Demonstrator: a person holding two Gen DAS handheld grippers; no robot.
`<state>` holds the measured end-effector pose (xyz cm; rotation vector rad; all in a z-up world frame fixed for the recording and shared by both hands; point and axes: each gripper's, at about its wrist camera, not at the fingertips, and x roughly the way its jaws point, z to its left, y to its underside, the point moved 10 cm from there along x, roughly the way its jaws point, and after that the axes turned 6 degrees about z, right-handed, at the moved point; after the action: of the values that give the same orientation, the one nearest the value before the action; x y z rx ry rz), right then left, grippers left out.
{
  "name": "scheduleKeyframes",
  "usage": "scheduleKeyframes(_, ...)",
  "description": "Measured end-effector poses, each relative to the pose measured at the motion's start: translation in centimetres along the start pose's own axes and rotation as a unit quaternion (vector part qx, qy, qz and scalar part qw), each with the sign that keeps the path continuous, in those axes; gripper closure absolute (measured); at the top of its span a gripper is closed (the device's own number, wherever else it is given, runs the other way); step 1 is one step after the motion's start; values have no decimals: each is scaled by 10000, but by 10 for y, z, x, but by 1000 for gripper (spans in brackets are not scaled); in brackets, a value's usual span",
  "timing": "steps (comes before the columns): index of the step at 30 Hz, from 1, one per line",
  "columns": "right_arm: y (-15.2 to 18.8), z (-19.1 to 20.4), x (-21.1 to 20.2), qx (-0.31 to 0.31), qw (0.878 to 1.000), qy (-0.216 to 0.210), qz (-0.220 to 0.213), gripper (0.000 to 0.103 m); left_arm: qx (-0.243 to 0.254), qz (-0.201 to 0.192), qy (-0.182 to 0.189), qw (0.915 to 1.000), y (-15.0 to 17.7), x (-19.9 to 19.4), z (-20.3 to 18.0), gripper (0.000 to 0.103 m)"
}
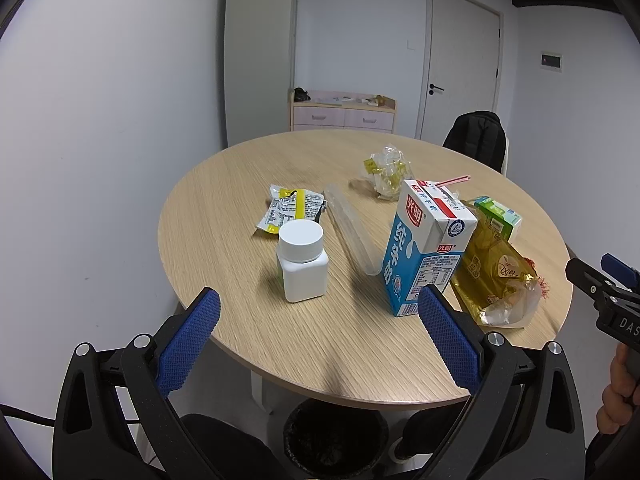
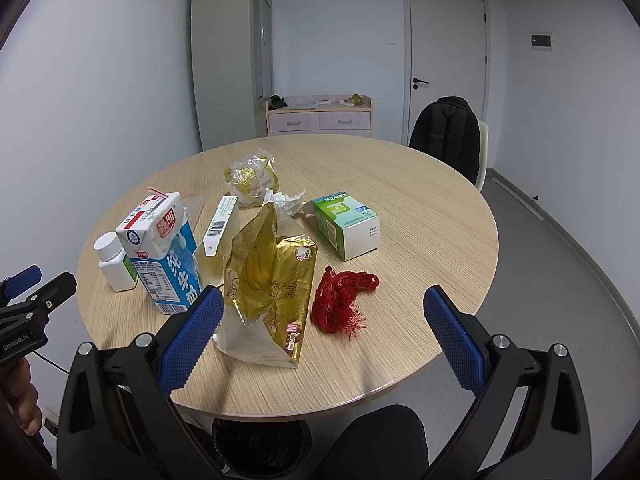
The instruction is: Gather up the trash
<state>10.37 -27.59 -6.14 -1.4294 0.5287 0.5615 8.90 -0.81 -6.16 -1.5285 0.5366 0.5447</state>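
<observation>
Lying all over the round table (image 1: 248, 344), the trash looks wholly uncollected: nothing is in either gripper, and the work seems barely started.

A blue milk carton (image 1: 424, 248) stands upright near the front edge, straw poking from its top. Just beside it lies a crumpled gold bag (image 2: 268, 280), torn open, with a red net (image 2: 340, 304) near it and a green-and-white box (image 2: 346, 226) farther back. A white bottle (image 1: 302, 266) stands capped on the carton's other side, with a flattened snack wrapper (image 1: 290, 208) behind it and a clear plastic tube (image 1: 352, 230) lying between. A crinkled clear wrapper (image 1: 388, 172) sits toward the middle.

A black bin (image 1: 334, 438) waits under the table's near edge; whether it holds anything I cannot tell.

Both left gripper (image 1: 318, 338) and right gripper (image 2: 324, 338) hover at the near edge, jaws spread wide and empty.
</observation>
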Motion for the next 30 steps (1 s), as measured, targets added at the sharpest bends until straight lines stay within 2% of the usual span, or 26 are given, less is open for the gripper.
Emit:
scheduleKeyframes(8, 0, 0, 0, -4, 10000, -3, 9, 7, -16, 37, 9, 10000, 0, 2, 1, 6)
scheduleKeyframes(15, -13, -18, 15, 82, 9999, -16, 137, 7, -168, 275, 27, 9995, -5, 21, 14, 6)
scheduleKeyframes(21, -45, -30, 51, -83, 9994, 20, 347, 7, -253, 533, -111, 9982, -14, 54, 28, 6)
scheduleKeyframes(30, -80, -30, 122, -373, 9938, -40, 1045, 10, -238, 942, -112, 9952, -21, 101, 30, 7)
